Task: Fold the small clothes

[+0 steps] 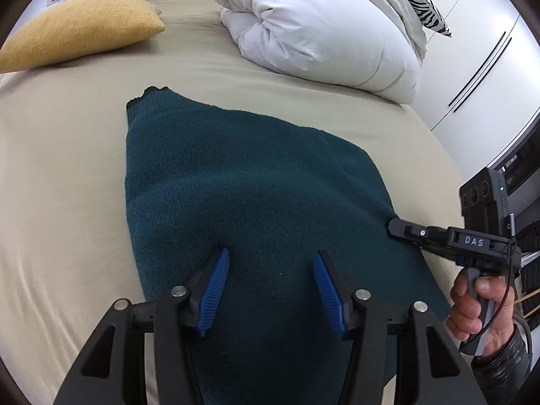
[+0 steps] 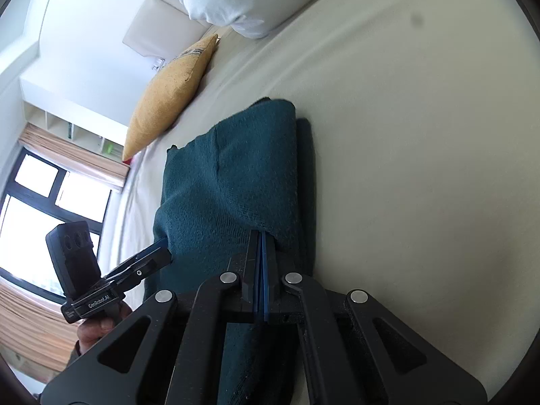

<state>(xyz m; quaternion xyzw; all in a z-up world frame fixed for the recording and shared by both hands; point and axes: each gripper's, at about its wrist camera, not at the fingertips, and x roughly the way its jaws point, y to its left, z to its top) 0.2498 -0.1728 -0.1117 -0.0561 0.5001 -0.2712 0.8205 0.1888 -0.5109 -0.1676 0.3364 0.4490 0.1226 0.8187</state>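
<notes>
A dark teal knitted garment (image 1: 243,185) lies spread on the beige bed sheet (image 1: 60,168); it also shows in the right wrist view (image 2: 229,185). My left gripper (image 1: 271,260) is open, its blue pads just above the garment's near part, holding nothing. My right gripper (image 2: 260,236) is shut on the garment's right edge, with a fold of the knit raised at its tips. In the left wrist view the right gripper (image 1: 395,227) reaches the garment's right edge from the side. In the right wrist view the left gripper (image 2: 162,251) sits at the garment's left side.
A mustard yellow pillow (image 1: 77,30) lies at the far left of the bed. A bunched white duvet (image 1: 320,30) lies at the far right, with a zebra-striped cushion (image 1: 418,3) behind it. White wardrobe doors (image 1: 489,67) stand right of the bed. A window (image 2: 40,195) is at the left.
</notes>
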